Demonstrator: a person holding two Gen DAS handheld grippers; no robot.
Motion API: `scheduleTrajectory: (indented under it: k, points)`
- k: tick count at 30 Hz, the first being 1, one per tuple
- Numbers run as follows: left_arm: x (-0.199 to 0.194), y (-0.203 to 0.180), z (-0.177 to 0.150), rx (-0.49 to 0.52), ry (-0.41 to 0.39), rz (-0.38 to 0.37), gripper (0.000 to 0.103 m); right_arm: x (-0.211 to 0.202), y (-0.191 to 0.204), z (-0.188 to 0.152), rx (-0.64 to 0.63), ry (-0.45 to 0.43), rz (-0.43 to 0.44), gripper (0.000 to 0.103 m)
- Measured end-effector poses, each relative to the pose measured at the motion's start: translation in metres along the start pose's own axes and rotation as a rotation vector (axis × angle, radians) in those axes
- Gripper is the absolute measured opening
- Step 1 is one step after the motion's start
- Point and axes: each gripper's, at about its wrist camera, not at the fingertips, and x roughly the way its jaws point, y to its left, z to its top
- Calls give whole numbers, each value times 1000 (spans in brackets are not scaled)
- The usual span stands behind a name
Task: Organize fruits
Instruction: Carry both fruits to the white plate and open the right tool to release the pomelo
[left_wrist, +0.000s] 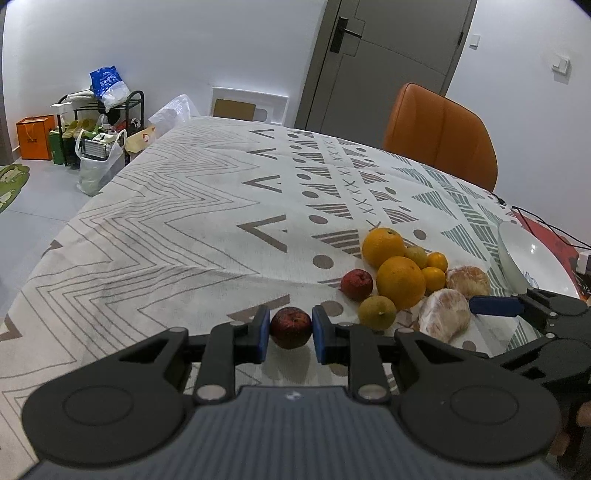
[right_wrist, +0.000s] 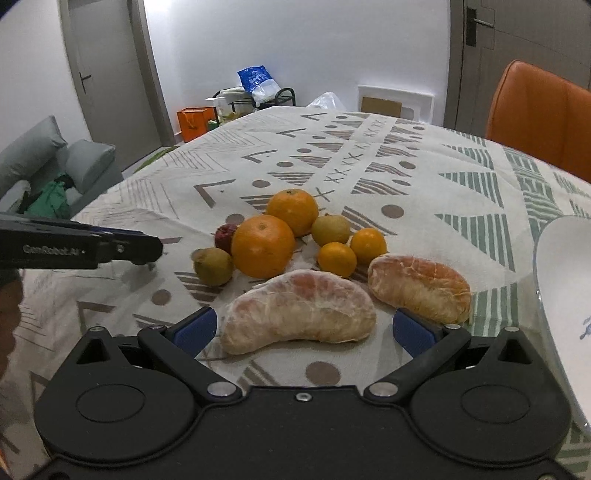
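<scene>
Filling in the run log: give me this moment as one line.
left gripper: shut on dark red fruit | right gripper: open around near peeled citrus piece | white bowl: right edge

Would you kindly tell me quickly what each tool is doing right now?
Left tool: closed around a dark red fruit on the tablecloth.
Right tool: open, straddling a peeled citrus half, not gripping it.
</scene>
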Motion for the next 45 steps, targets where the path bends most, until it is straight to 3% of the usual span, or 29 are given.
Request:
scheduleTrajectory:
  k: [2, 4, 10, 25, 45]
  points:
    - [0, 0, 0, 1, -1, 0, 23, 1, 2, -1, -20, -5, 2, 100]
    - [0, -1, 0, 4, -4, 0, 23, 0, 4, -2, -49, -16, -14, 86]
    - [-5, -8, 2, 20, -17, -11, 23, -10, -2, 2, -15, -39, 17, 85]
    - [-10, -50, 15, 99, -57, -87, 23, -52, -17, -2, 39, -145, -7, 84]
    - [4, -119, 27, 207, -69, -206, 23, -108, -75, -22, 169, -240, -176, 84]
